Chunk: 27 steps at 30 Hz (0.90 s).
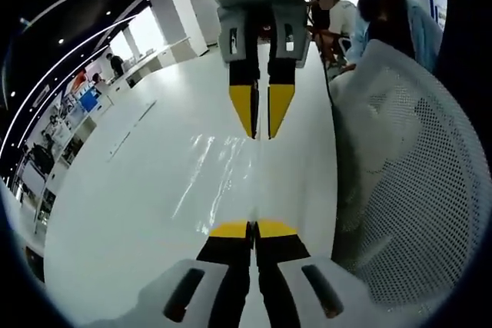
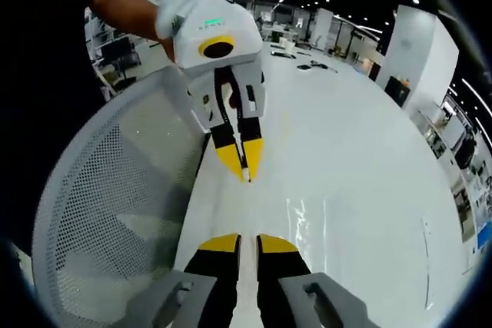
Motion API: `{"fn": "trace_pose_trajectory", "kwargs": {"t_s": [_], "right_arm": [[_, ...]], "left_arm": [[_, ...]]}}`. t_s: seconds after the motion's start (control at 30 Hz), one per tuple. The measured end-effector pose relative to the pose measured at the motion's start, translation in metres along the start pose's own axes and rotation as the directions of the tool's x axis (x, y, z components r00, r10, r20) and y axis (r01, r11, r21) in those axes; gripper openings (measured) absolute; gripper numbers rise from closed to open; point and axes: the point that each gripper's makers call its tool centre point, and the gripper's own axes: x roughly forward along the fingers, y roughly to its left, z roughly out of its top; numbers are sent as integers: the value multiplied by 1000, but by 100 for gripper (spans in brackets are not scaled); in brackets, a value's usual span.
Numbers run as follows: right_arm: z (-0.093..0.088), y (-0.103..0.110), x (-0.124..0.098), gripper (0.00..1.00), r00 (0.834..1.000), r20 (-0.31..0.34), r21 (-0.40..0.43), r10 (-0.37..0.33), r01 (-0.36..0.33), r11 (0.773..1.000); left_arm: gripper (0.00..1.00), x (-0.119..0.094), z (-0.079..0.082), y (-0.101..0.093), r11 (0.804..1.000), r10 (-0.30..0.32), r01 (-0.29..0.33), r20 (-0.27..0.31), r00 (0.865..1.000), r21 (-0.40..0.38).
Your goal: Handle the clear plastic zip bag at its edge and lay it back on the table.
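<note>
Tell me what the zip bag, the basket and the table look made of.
Zip bag: clear thin plastic film, judging by glossy wrinkle glints. Basket: white perforated sheet, metal or plastic; rows of small holes, matte. Table: smooth white glossy top, reflecting lights; material unclear.

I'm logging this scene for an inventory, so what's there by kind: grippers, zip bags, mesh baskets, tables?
Grippers: 2, left gripper and right gripper
Clear zip bags: 1, the clear plastic zip bag, stretched between both grippers
White mesh baskets: 1, the mesh basket
White tables: 1, the table
Total: 5
</note>
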Motion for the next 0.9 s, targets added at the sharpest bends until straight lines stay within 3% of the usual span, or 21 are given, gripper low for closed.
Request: {"fn": "trace_pose_trajectory", "kwargs": {"t_s": [0.9], "right_arm": [[27, 2, 29, 6, 998, 62, -14, 13, -12, 1000]], "left_arm": [[0, 8, 22, -4, 998, -28, 27, 19, 999, 53]]}}
